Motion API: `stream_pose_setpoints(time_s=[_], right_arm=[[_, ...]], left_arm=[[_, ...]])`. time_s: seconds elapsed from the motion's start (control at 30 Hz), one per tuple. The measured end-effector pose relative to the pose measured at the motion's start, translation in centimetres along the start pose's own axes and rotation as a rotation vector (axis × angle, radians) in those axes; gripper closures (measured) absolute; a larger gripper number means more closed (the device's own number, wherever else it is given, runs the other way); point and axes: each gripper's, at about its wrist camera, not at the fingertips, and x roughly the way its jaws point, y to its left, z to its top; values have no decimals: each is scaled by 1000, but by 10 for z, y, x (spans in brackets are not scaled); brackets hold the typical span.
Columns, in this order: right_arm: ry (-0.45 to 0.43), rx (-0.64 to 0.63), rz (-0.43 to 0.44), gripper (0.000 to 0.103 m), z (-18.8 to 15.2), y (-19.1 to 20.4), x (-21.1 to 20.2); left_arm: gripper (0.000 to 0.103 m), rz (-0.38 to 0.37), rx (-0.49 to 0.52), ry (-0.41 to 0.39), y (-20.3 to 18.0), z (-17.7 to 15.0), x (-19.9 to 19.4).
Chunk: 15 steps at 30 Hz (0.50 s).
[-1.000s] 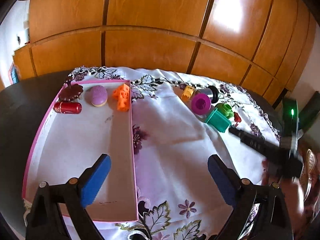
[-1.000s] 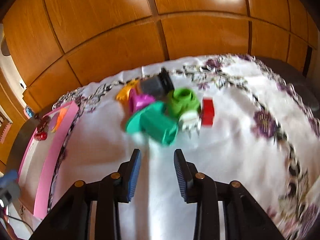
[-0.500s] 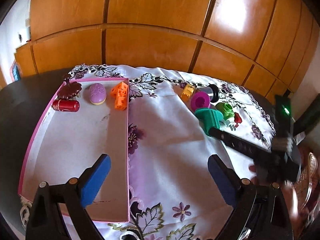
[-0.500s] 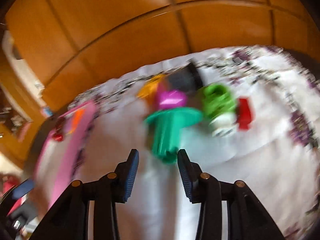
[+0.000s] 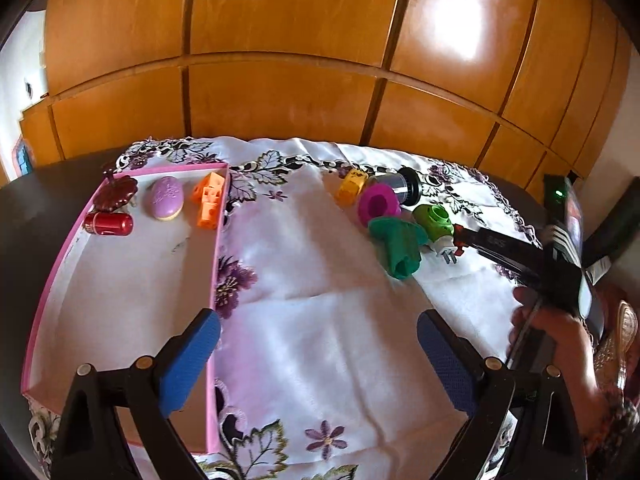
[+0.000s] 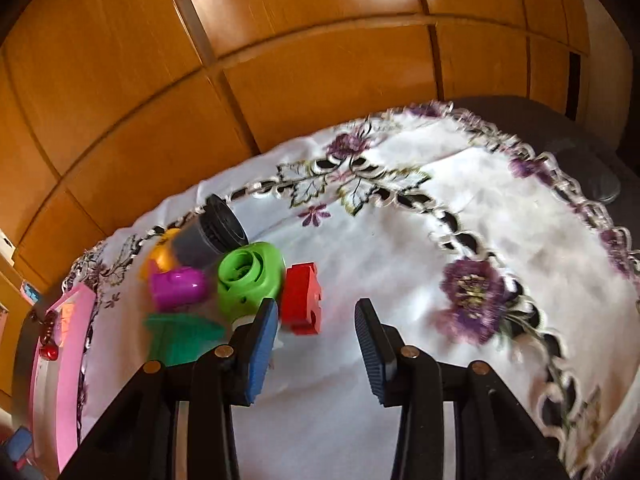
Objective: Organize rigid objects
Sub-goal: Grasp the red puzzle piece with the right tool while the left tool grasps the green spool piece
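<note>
My left gripper (image 5: pixel 316 324) stands open low over the white cloth, its left finger above the pink tray's wall (image 5: pixel 216 264). In the tray lie a red can (image 5: pixel 108 223), a purple oval (image 5: pixel 166 198), an orange block (image 5: pixel 208 200) and a dark red ornament (image 5: pixel 118 194). My right gripper (image 6: pixel 317 308) has its jaws closing with only cloth between them. A red block (image 6: pixel 300 300) sits just ahead of its left fingertip. Beside that lie a green plug piece (image 6: pixel 248 276), a teal piece (image 6: pixel 180 336), a magenta cup (image 6: pixel 178 286), a grey cylinder (image 6: pixel 212 236) and a yellow piece (image 6: pixel 162 256).
The embroidered cloth (image 5: pixel 320 300) covers a dark table (image 6: pixel 568 128), whose edge shows at the far right. Wooden cupboard doors (image 5: pixel 280 92) stand close behind. A person's hand (image 5: pixel 560 328) holds the right gripper at the right edge of the left wrist view.
My right gripper has swung right and rolled, from facing the teal piece to facing the red block. The teal piece has turned on the cloth. The left gripper has shifted slightly.
</note>
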Motion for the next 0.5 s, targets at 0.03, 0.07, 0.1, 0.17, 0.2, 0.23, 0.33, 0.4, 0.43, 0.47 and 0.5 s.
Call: stream_pose_setpoints(time_s=[0.03, 0.07, 0.1, 0.17, 0.2, 0.23, 0.33, 0.4, 0.43, 0.47, 0.5], right_arm=[[7, 1, -7, 65, 1, 0, 5], [12, 2, -17, 67, 3, -3, 8], [19, 7, -18, 68, 4, -4, 13], [30, 33, 0, 73, 4, -8, 20], [32, 53, 16, 75, 2, -12, 23], [25, 61, 32, 81, 1, -14, 23], [27, 84, 79, 89, -2, -19, 19], [31, 113, 107, 89, -4, -26, 17], [33, 136, 125, 89, -7, -31, 15], [36, 151, 136, 89, -7, -35, 14], [39, 165, 149, 89, -8, -39, 13]], left_arm=[[4, 1, 2, 1, -1, 0, 1], [4, 4, 6, 3, -2, 0, 3], [4, 8, 7, 8, -3, 1, 5], [4, 10, -2, 17, -4, 1, 9], [4, 8, -6, 22, -4, 2, 11], [4, 5, -12, 32, -6, 3, 14], [4, 0, -6, 32, -13, 4, 17], [4, -3, 6, 36, -20, 5, 20], [4, -6, 10, 39, -23, 6, 22], [4, -9, 11, 42, -25, 6, 23], [4, -12, 12, 45, -27, 7, 24]])
